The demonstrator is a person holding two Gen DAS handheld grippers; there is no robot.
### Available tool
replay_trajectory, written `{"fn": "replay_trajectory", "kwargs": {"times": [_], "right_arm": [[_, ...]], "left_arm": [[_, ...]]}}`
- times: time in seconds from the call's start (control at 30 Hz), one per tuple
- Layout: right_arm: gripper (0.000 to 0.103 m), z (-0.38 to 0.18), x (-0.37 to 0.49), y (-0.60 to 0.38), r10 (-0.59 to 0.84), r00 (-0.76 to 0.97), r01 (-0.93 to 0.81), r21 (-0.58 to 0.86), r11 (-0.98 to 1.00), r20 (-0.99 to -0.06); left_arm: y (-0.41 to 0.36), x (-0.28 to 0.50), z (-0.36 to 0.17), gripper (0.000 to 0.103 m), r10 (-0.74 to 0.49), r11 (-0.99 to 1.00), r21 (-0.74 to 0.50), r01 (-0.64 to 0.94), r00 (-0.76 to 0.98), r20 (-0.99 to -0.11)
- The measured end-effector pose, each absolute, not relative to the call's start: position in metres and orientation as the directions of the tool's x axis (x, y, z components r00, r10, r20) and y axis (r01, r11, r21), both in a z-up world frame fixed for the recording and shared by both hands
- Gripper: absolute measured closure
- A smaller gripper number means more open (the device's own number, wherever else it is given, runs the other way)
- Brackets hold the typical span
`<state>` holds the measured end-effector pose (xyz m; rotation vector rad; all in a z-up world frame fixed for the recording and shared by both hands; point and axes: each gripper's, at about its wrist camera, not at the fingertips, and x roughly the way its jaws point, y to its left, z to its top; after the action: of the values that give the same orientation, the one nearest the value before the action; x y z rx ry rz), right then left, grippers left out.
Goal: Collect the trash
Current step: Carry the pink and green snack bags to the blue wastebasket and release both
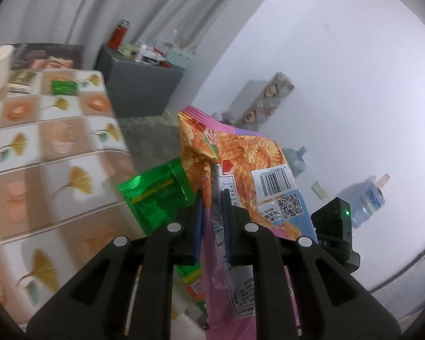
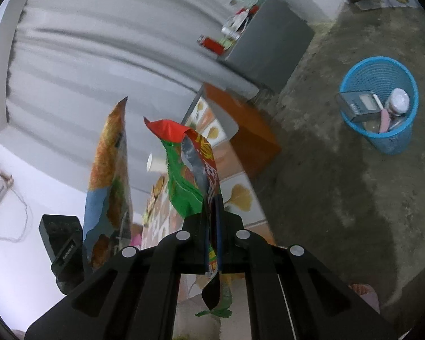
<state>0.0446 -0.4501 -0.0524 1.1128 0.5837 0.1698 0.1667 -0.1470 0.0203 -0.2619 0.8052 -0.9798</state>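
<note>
My left gripper (image 1: 211,198) is shut on an orange and pink snack bag (image 1: 240,158) with a barcode, held upright off the table's edge. The same snack bag (image 2: 107,175) stands edge-on at the left of the right wrist view. A green wrapper (image 1: 158,195) shows just left of the left fingers. My right gripper (image 2: 211,201) is shut on a green and red wrapper (image 2: 189,170) that curls upward. A blue mesh bin (image 2: 382,113) holding several items stands on the floor at the right of that view, well away from both grippers.
A table with a leaf-patterned cloth (image 1: 42,155) carries a paper cup (image 1: 0,65), a small box and a green packet (image 1: 63,87). A grey cabinet (image 1: 138,85) with clutter stands behind. Water jugs (image 1: 365,201) sit by the white wall. The floor (image 2: 340,198) is bare concrete.
</note>
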Motion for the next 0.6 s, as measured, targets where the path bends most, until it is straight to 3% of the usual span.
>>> {"fn": "replay_trajectory", "kwargs": {"times": [0.6], "right_arm": [[0.100,-0.118,0.092,-0.621,0.147,0.921,0.314,0.909,0.274,-0.362]], "left_arm": [[-0.306,0.243,0.015,0.092,-0.839,0.498,-0.531,0.686,0.227,-0.494]]}}
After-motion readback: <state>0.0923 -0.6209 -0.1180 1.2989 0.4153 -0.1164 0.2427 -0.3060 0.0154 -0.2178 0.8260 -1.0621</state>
